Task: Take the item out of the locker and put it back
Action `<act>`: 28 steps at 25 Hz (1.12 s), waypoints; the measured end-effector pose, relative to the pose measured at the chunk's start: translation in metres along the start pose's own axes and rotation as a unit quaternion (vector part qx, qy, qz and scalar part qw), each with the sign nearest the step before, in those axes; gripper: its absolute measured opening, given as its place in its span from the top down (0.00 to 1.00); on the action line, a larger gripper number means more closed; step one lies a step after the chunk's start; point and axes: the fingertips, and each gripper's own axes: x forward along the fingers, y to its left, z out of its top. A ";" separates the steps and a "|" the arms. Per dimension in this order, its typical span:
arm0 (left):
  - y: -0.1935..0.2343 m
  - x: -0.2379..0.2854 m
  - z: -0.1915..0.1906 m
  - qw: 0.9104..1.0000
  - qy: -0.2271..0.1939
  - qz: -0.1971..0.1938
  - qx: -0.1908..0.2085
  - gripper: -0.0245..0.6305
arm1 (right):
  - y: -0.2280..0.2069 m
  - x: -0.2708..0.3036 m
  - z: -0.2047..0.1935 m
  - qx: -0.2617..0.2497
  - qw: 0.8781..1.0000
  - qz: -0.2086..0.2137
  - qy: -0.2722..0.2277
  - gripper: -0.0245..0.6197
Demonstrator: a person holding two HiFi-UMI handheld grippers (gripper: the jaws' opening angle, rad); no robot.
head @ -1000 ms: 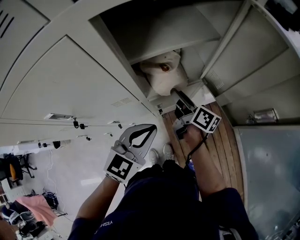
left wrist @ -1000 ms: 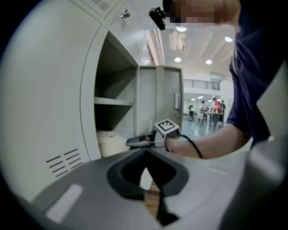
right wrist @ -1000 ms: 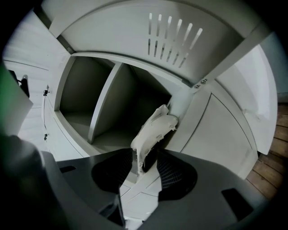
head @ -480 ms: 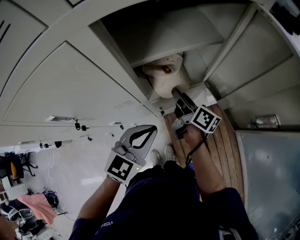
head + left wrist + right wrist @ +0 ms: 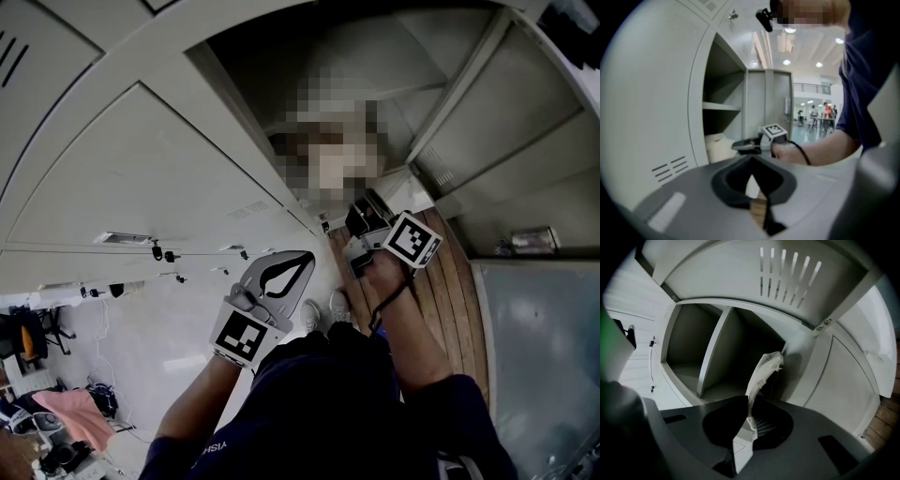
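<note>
A cream soft item hangs at the mouth of the open locker. My right gripper has just been closing, and a thin fold of the item is pinched between its jaws. In the left gripper view the item lies on the locker's lower shelf, with the right gripper reaching level into it. In the head view a mosaic patch covers the item above the right gripper. My left gripper is held low in front of the shut locker doors, its jaws together and holding nothing.
The locker's door stands open to the right. A shelf divides the compartment above the item. Shut locker fronts fill the left. Wooden flooring lies below, and tables with people stand far off.
The right gripper's jaws have closed onto the cream item at the locker mouth; its hand has hardly shifted. The left gripper has stayed where it was.
</note>
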 end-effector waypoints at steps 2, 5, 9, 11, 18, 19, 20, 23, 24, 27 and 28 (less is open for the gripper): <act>-0.001 -0.002 0.002 1.000 -0.004 -0.001 0.000 0.96 | 0.008 0.000 0.001 0.000 1.000 0.010 -0.004 0.93; -0.003 -0.006 0.001 1.000 -0.004 -0.004 0.005 0.96 | 0.018 -0.002 0.004 -0.006 1.000 0.022 -0.010 0.93; -0.007 -0.013 0.001 1.000 -0.007 -0.006 0.003 0.96 | 0.028 -0.009 0.006 -0.003 0.999 0.025 -0.022 0.93; -0.011 -0.018 0.002 1.000 -0.011 -0.007 0.002 0.96 | 0.031 -0.015 0.006 -0.004 0.999 0.022 -0.028 0.93; -0.025 -0.035 0.006 1.000 -0.026 -0.016 0.007 0.96 | 0.051 -0.043 0.007 0.002 0.999 0.027 -0.047 0.93; -0.027 -0.037 0.006 0.999 -0.027 -0.018 0.008 0.96 | 0.054 -0.047 0.006 0.002 0.998 0.028 -0.049 0.93; -0.030 -0.040 0.006 0.999 -0.029 -0.020 0.009 0.96 | 0.058 -0.051 0.005 0.002 0.998 0.030 -0.052 0.93; -0.038 -0.049 0.007 0.999 -0.036 -0.025 0.011 0.96 | 0.069 -0.066 0.001 0.004 0.998 0.033 -0.057 0.93; -0.041 -0.051 0.007 0.999 -0.038 -0.026 0.011 0.96 | 0.072 -0.072 0.000 0.003 0.998 0.033 -0.060 0.93; -0.048 -0.059 0.006 0.998 -0.045 -0.031 0.013 0.96 | 0.080 -0.087 -0.003 -0.003 0.997 0.035 -0.067 0.93; -0.050 -0.062 0.005 0.998 -0.047 -0.033 0.013 0.96 | 0.083 -0.092 -0.005 -0.005 0.997 0.034 -0.069 0.93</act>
